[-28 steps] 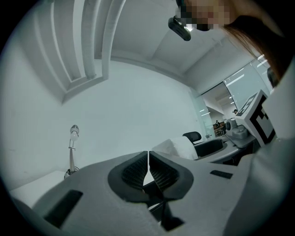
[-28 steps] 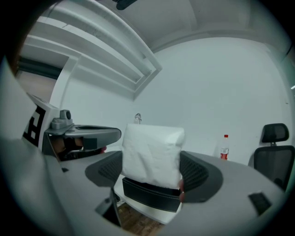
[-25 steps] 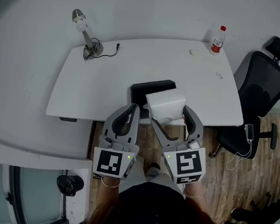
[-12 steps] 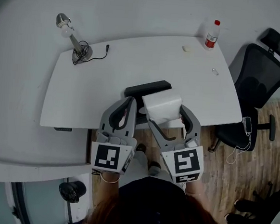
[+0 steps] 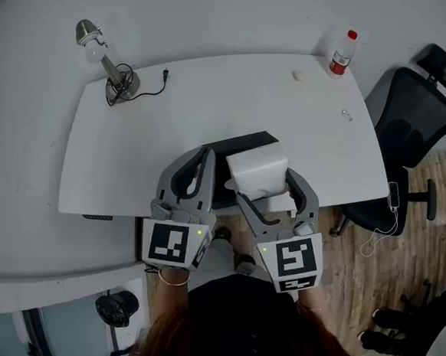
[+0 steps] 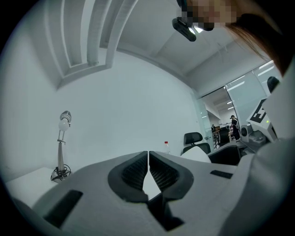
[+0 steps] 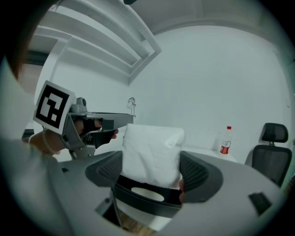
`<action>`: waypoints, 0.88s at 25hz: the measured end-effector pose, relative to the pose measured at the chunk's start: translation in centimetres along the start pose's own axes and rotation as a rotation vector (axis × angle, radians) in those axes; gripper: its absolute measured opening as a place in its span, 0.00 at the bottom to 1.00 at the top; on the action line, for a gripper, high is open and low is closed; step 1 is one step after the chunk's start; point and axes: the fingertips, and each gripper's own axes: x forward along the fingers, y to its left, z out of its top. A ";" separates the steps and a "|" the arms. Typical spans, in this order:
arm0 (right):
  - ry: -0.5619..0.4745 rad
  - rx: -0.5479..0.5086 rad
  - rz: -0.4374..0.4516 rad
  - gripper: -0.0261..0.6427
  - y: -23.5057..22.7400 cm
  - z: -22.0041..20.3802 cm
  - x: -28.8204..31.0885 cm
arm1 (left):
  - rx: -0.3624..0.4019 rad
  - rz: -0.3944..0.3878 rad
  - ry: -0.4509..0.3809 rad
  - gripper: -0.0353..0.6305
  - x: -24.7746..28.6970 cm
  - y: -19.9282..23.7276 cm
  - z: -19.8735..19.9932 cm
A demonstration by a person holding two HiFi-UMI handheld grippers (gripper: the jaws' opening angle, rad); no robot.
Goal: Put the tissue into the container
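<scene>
Your right gripper (image 7: 153, 171) has its fingers clamped on the tissue (image 5: 258, 168), held over the container (image 5: 237, 145) at the tabletop's (image 5: 214, 96) near edge. Your left gripper's (image 6: 148, 170) fingers are together and empty. The tissue looks light, soft and squashy, so hold its sides gently. The label on the bottle (image 5: 341, 55) is too small to read.

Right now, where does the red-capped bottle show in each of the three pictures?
Head view: bottle at the table's far right corner.
Left gripper view: tiny, just right of centre, left of the chair.
Right gripper view: right of the tissue, left of the chair.
Shared landmark: the lamp, far left of the bottle in every view.
</scene>
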 end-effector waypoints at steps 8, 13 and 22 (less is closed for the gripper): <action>0.073 0.012 -0.017 0.64 0.2 -1.1 2.3 | -0.024 -0.028 -0.008 0.10 1.9 2.6 -0.4; 0.142 0.028 -0.030 0.64 0.3 -2.3 3.3 | -0.048 -0.063 -0.013 0.10 3.0 3.4 -0.8; 0.281 0.042 -0.034 0.64 0.7 -5.0 4.6 | -0.089 -0.111 -0.009 0.10 4.4 4.5 -2.0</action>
